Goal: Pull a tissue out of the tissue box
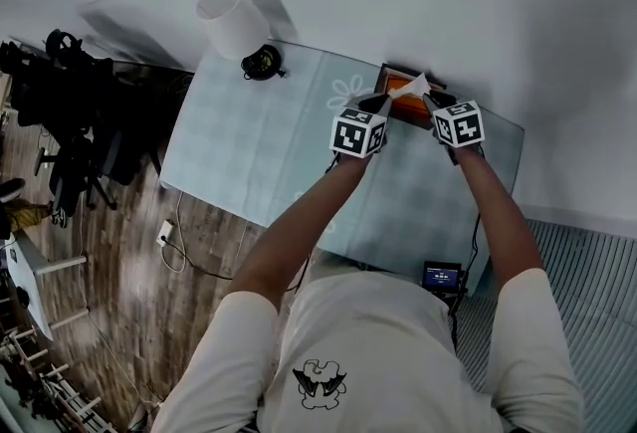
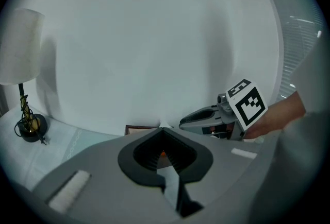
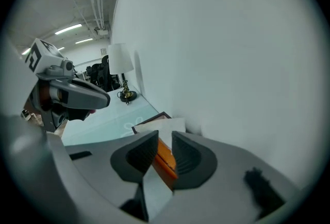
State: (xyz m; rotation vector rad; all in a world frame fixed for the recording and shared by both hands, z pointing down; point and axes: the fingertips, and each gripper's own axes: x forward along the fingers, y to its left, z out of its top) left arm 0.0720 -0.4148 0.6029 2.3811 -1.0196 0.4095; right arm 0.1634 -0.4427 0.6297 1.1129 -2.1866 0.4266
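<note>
An orange tissue box [image 1: 395, 81] with a dark rim sits at the far edge of the table [image 1: 259, 152], against the wall. A white tissue [image 1: 414, 86] stands up out of its top. My left gripper [image 1: 378, 105] hovers just left of the box with its jaws together. My right gripper [image 1: 434, 103] is just right of the tissue. In the right gripper view the right gripper [image 3: 164, 138] shows a narrow gap. The orange box [image 3: 166, 160] and the tissue [image 3: 167, 126] show through it, untouched. In the left gripper view the left gripper [image 2: 162, 130] hides most of the box [image 2: 136, 128].
A white-shaded lamp [image 1: 234, 21] on a dark base stands at the table's far left corner. The white wall runs right behind the box. A small device with a lit screen [image 1: 441, 276] hangs by the near table edge. Black chairs and equipment [image 1: 70, 112] crowd the floor at the left.
</note>
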